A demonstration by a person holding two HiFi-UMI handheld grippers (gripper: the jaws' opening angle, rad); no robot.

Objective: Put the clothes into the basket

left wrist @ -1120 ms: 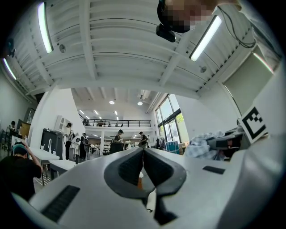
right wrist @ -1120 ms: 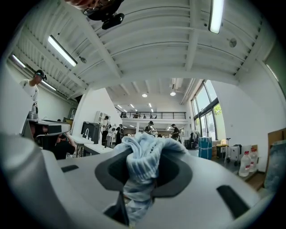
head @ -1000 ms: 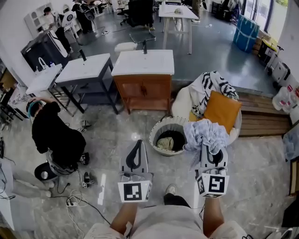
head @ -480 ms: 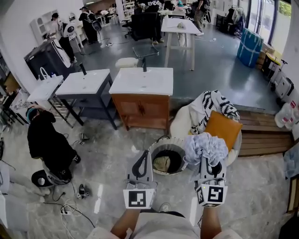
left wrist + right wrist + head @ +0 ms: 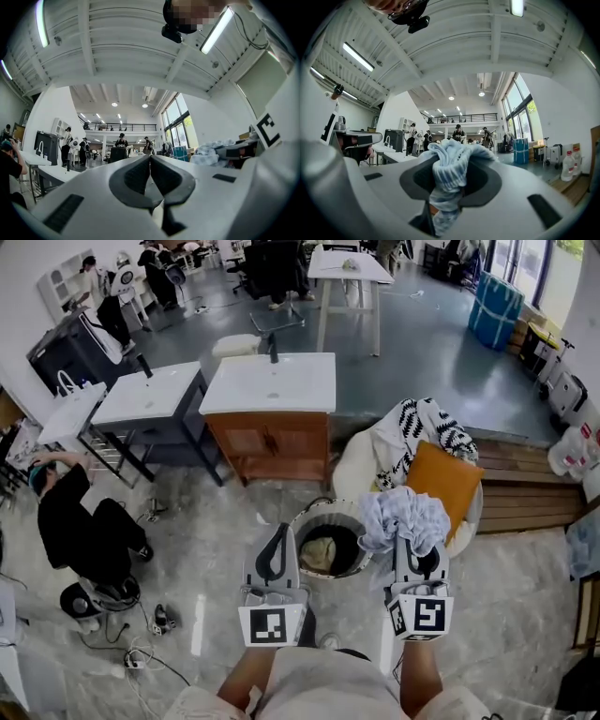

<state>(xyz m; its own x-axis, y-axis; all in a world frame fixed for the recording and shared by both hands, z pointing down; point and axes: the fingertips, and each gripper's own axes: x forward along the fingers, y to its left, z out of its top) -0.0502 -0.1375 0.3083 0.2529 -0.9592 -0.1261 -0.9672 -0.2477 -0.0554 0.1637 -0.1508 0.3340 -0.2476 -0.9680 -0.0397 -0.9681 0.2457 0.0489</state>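
While the cloth is carried, head view, it is seen just right of the basket. It should be brought over the opening before release, so nothing is draped on the rim. The left gripper is seen at the basket's near-left edge.

Left gripper view: jaws are pressed together, nothing betw. them.

Right gripper view: the right gripper is clamped on the bunched cloth.

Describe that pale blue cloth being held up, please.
The pale blue cloth is a soft, crumpled bundle of light fabric with a faint striped weave. It is pinched between the jaws of the right tool and bunches out above them, held in the air by the right rim of the basket.
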